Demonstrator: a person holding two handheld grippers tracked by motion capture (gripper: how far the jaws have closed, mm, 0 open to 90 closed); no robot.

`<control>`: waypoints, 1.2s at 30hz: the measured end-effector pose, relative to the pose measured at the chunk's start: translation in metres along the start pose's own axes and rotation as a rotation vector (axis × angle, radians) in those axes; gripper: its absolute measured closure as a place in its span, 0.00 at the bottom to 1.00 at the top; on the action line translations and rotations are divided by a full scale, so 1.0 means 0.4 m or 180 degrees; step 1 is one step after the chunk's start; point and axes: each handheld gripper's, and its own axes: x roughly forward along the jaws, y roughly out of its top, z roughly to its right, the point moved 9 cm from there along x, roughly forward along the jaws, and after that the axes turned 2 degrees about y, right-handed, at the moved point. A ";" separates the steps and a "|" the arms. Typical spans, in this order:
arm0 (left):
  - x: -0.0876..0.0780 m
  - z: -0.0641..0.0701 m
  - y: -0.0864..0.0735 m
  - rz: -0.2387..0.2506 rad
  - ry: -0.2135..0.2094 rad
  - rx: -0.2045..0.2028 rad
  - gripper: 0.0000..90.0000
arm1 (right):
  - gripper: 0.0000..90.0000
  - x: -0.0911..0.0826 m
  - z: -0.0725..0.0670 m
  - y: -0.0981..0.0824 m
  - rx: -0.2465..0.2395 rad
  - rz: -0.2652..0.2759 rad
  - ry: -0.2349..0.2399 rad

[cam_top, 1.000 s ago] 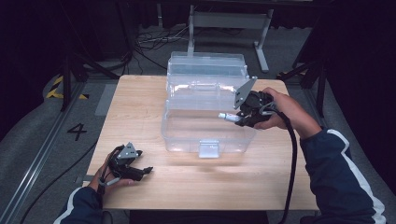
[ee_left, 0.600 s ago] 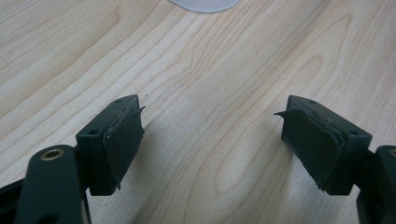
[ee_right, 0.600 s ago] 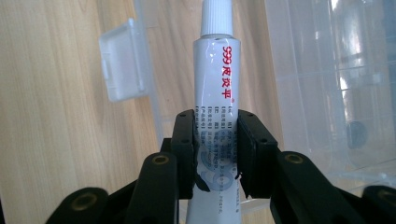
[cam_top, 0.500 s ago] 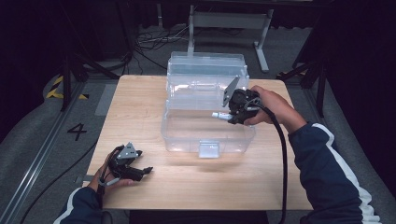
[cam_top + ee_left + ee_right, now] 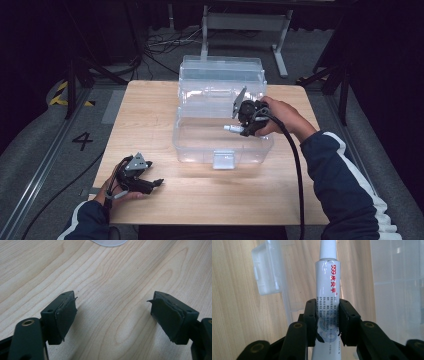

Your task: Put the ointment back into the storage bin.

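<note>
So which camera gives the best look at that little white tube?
The right gripper view: the tube stands close up, clamped between the right tool, red print and ribbed cap clear. The high view shows it as a tiny sliver over the clear box.

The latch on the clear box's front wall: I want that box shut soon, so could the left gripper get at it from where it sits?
Probably yes. The left gripper rests open on the table, holding nothing, and bare wood lies between it and the latch on the clear box.
</note>
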 end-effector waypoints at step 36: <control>0.000 0.000 0.000 0.0001 0.0000 0.0000 0.23 | 0.79 0.134 0.000 -0.051 -0.0007 -0.0313 0.0203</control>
